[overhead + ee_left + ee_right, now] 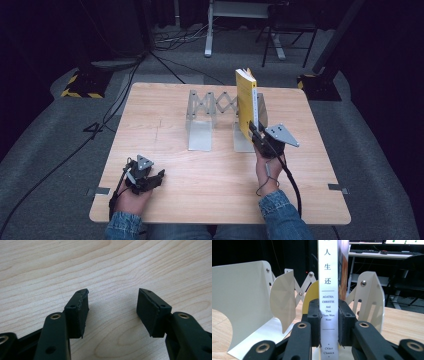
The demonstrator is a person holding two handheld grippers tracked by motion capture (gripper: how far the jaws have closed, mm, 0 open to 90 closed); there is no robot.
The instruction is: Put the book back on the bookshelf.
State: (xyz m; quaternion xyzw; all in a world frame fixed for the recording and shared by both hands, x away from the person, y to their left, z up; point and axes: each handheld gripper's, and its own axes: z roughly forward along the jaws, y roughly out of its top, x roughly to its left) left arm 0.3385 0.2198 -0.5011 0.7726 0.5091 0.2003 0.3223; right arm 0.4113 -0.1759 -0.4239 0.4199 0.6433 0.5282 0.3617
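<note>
My wooden table (200, 175) has light grain and two small metal brackets (102, 191) at its side edges. Around it I see grey carpet floor (45, 145), black cables (75, 150), a yellow-black striped stand base (80, 85) and, far behind, a white desk leg (209, 30)
</note>
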